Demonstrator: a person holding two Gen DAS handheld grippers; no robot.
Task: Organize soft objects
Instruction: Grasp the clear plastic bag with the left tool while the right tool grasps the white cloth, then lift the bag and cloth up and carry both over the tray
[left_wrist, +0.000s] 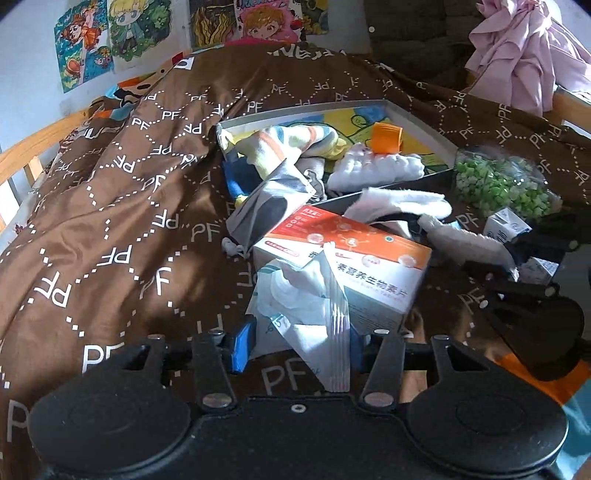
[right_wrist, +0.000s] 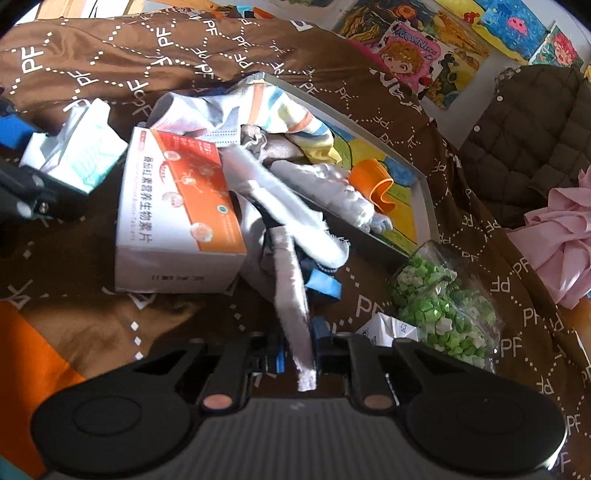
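Observation:
My left gripper (left_wrist: 299, 345) is shut on a white plastic tissue pack (left_wrist: 295, 306), its blue pads pressing both sides just above the brown quilt. My right gripper (right_wrist: 301, 350) is shut on one end of a long white fuzzy cloth (right_wrist: 291, 295). The rest of that cloth drapes back over the front wall of a shallow grey tray (right_wrist: 424, 192). In the tray lie a striped cloth (right_wrist: 280, 110), a white fluffy piece (right_wrist: 332, 192) and an orange cup (right_wrist: 373, 181). An orange-and-white carton (right_wrist: 177, 206) sits between the two grippers.
A clear bag of green paper stars (right_wrist: 443, 306) and a small white carton (right_wrist: 388, 326) lie right of my right gripper. A pink cloth (right_wrist: 565, 240) and a dark quilted jacket (right_wrist: 528, 129) sit at the right. A brown patterned quilt (left_wrist: 129, 184) covers the bed, with a wooden rail (left_wrist: 37, 147) at the left.

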